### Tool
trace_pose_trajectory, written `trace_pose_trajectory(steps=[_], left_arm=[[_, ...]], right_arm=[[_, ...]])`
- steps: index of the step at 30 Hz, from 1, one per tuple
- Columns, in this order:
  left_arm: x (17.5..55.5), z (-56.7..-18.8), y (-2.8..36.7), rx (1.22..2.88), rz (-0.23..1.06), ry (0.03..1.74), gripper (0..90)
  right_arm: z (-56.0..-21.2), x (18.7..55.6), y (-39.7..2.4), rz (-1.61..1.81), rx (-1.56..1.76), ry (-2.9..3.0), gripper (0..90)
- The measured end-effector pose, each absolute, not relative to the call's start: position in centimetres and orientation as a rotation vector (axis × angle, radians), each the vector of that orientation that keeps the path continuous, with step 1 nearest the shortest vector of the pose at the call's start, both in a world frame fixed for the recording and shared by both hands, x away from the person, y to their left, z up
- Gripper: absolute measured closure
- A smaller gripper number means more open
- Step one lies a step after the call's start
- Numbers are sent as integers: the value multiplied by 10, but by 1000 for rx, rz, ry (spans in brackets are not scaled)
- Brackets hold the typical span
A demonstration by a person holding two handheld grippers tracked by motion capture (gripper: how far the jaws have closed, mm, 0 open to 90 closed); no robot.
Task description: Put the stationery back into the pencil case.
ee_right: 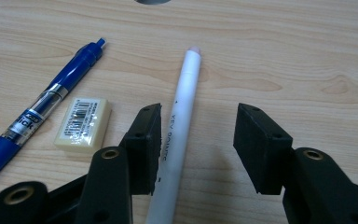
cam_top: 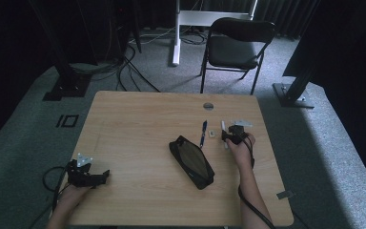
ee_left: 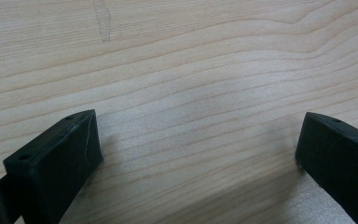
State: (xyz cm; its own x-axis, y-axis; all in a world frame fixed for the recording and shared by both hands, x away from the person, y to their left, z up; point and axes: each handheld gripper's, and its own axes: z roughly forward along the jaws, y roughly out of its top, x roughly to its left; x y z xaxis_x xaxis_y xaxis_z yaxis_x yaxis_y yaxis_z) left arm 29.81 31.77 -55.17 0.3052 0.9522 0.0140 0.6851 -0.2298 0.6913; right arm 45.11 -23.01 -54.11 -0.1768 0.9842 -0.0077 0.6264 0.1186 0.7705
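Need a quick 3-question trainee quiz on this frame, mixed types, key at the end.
1. True or false: the right tongs are clamped on the white pen.
2. What lies between the white pen and the blue pen? A) eraser B) coin C) key
3. What sits mid-table, left of the pens, in the high view?

Key: 1 false, the pen lies between open jaws, beside one pad. 2 A. 3 the black pencil case.

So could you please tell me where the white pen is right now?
The white pen lies between the right tool's open jaws, against one of them, with the eraser beside it.
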Motion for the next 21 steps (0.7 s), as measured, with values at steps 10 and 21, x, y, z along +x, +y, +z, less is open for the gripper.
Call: trace_pose_trajectory(steps=[10, 21], left_arm=[[298, -552, 318, 1997, 597, 1448, 3], [298, -552, 318, 1997, 598, 1448, 3]], right_arm=[[-549, 456, -225, 853, 1562, 1895, 563], [-546, 455, -225, 835, 1613, 1878, 779]])
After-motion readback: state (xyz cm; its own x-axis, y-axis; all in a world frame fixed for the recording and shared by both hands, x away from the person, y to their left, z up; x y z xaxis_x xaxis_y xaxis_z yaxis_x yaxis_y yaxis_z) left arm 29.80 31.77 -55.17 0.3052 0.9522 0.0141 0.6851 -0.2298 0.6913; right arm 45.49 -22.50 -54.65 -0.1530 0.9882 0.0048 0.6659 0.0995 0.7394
